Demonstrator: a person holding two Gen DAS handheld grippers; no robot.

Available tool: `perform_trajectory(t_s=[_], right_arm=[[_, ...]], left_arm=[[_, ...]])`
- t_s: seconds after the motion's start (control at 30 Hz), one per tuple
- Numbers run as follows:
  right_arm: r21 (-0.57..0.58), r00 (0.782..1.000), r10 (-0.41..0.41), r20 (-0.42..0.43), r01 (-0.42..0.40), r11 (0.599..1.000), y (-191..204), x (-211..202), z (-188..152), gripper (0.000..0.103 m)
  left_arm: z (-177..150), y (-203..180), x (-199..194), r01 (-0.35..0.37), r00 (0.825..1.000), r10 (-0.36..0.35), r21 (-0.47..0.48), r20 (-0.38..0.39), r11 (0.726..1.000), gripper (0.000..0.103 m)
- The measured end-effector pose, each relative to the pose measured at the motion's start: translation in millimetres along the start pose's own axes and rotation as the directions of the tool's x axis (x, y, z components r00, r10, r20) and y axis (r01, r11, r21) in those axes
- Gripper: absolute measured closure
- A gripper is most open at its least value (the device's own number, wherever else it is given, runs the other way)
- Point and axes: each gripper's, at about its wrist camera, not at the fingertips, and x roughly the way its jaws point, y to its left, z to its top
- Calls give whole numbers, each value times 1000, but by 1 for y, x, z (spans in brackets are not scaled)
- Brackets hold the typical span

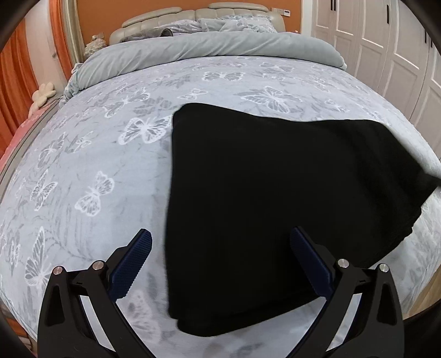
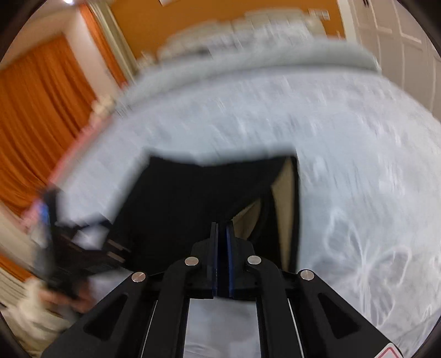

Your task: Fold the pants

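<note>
**A:** Okay, where are the pants (image 1: 261, 179)?

**B:** On the bed cover (image 1: 82, 165), the pale one with butterflies, near half and right of centre. They're a black, roughly rectangular slab that looks folded over at least once. The left and near edges lie flat. The right corner lifts off the cover and runs out toward the right.

**A:** Left gripper (image 1: 220, 232)?

**B:** Fingers spread wide with nothing between the pads. It's angled down over the near left edge of the pants, one finger above bare cover and the other above black cloth. Can't tell if either one touches.

**A:** Right gripper (image 2: 222, 228)?

**B:** Pads are pressed together. The right wrist view is badly smeared, but black cloth pulls up in folds that converge on the tips, so it reads as pinching the pants at their right side. Beige patches show in the gaps between those folds. Can't tell what they are.

**A:** Anything else in that view?

**B:** The left gripper shows as a dark blur at the near left, with a person's hand (image 2: 63, 297) on it. It's too smeared for any detail.

**A:** Surroundings?

**B:** A grey duvet (image 1: 206, 46) is rolled back across the far end of the bed, with a padded headboard (image 1: 165, 19) behind it. There's an orange curtain (image 2: 41, 110) on the left and white wardrobe doors (image 1: 386, 41) on the right.
</note>
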Motion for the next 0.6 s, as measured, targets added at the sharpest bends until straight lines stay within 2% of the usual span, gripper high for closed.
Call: perform_trajectory(t_s=[0.03,0.1,0.13,0.17,0.2,0.23,0.27,0.3,0.37,0.4,0.43,0.5,0.6], right_arm=[[2,998,37,56,-38,999,4,-18,9,98],[-1,997,24,75,-24,1000,-1,-29,14,97],[-3,999,-3,41,3,1000,-7,-22,10,97],[5,997,-69,-15,69,998,-22,-6,1,97],[11,989,-140,-55,141,990,-34,6,-8,93],[27,962,-245,-116,250,968,-52,24,-23,85],[49,948,-281,-151,291,955,-63,32,-33,85],[88,946,-276,-172,294,952,-71,35,-38,85],[179,982,-137,-133,160,971,-76,25,-36,84],[178,991,-99,-86,113,977,-72,18,-33,76],[170,992,-107,-62,116,979,-69,14,-33,64],[183,994,-94,-49,101,978,-69,15,-33,52],[240,996,36,-86,-14,971,-68,33,-36,52]], left_arm=[[0,3,-1,2,1000,-2,-8,2,1000,5],[1,9,0,5,1000,-5,-19,2,1000,5],[1,11,1,6,1000,-6,-21,-1,1000,5],[0,13,2,3,1000,-3,-23,-9,1000,5],[0,14,4,4,1000,-4,-23,-14,1000,5],[0,15,5,7,1000,-8,-23,-19,1000,5],[-1,16,5,9,1000,-9,-24,-22,1000,5],[0,17,4,11,1000,-12,-27,-23,1000,5],[-1,18,1,20,1000,-20,-27,-20,999,5],[-2,19,0,20,999,-21,-27,-25,999,5],[-3,20,0,27,999,-28,-32,-31,999,5],[-7,24,2,54,997,-58,-57,-52,997,5],[-16,30,5,117,988,-128,-124,-83,985,5]])
